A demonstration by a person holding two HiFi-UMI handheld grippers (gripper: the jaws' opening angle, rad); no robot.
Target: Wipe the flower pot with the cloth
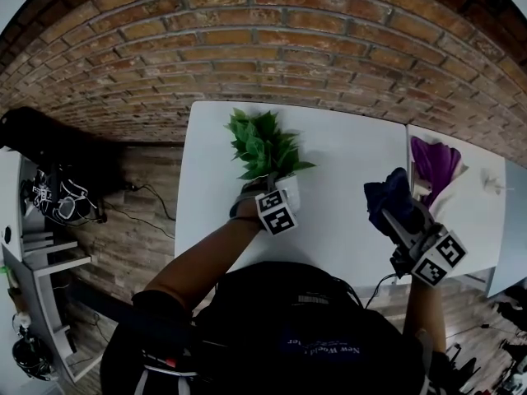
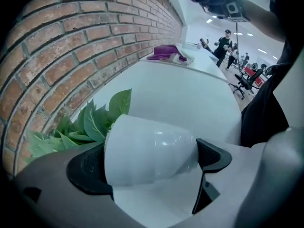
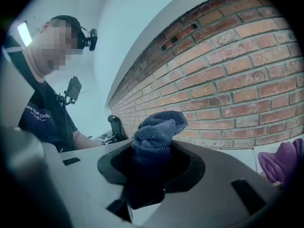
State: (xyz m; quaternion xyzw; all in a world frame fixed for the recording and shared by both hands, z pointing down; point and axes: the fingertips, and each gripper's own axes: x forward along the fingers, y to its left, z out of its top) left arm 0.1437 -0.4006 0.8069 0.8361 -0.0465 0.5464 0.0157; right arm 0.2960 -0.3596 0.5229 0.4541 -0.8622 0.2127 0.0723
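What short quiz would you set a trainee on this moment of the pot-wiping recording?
1. True or false: the right gripper is shut on a dark blue cloth.
2. What stands between the open jaws of the left gripper? A. a purple cloth B. a white flower pot C. nothing
3. Fill in: the plant's leaves are ___.
Key: 1 true; 2 B; 3 green.
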